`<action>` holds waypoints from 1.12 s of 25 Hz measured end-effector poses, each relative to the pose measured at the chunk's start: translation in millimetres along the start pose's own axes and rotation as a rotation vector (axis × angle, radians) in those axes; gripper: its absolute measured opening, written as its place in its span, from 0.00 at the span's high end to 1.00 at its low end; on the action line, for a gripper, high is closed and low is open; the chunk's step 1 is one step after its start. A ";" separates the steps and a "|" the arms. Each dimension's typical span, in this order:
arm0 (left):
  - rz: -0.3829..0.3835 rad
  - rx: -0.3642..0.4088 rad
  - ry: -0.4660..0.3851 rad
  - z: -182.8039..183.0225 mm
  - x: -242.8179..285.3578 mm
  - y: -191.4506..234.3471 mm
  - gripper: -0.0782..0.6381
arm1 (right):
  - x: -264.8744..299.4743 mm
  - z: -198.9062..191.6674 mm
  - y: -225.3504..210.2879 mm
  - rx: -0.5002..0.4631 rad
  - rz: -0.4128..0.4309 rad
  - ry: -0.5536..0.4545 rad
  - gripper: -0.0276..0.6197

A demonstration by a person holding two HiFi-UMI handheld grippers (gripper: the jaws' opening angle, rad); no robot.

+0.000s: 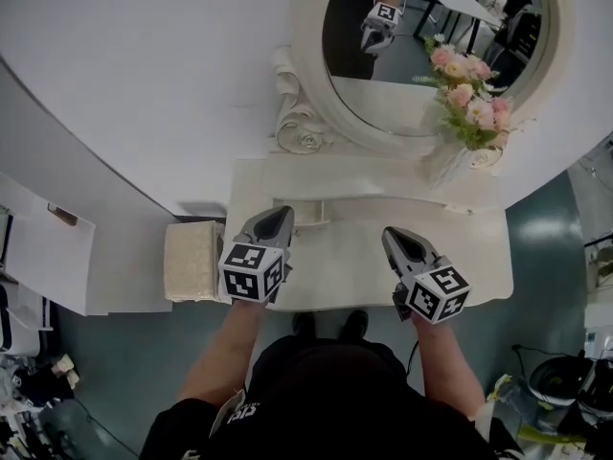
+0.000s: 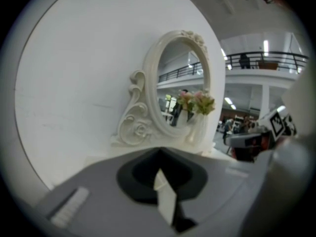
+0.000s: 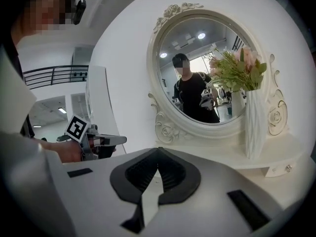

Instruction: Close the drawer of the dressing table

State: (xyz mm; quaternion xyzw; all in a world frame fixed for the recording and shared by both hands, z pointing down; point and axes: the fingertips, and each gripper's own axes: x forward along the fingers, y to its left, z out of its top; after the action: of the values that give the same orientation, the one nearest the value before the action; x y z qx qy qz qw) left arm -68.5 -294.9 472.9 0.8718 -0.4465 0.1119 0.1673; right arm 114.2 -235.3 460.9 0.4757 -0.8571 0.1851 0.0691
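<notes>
Currently both tongs are pressed together, nothing pinched. The left gripper and right gripper are held above the white table, well apart. A small drawer appears pulled out from the raised back tier, just beside the left tips.

We record a white dressing table, a white scroll-carved mirror frame, pink flowers with green leaves, a teal floor, and a stool, apparently beige and textured.
</notes>
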 end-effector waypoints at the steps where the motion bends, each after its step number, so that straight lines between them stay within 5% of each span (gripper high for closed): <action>1: 0.014 -0.017 0.002 -2.6 2.4 -0.2 0.88 | 0.4 -0.2 -3.9 0.000 0.007 0.004 0.96; 13: 0.091 -0.107 0.074 -61.9 19.2 1.8 0.87 | 18.7 -18.0 -31.9 0.033 0.079 0.074 0.97; 22: 0.077 -0.139 0.161 -106.3 32.9 10.7 0.74 | 30.8 -23.3 -28.3 0.023 0.100 0.111 0.96; 28: 0.128 -0.066 0.255 -146.1 47.8 17.4 0.68 | 26.9 -25.1 -36.5 0.023 0.079 0.126 0.96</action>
State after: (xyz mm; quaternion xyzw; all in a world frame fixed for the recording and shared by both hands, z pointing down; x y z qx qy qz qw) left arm -61.8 -282.6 626.9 0.8144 -0.4796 0.2175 0.2439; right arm 128.9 -264.4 501.2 0.4294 -0.8671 0.2273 0.1101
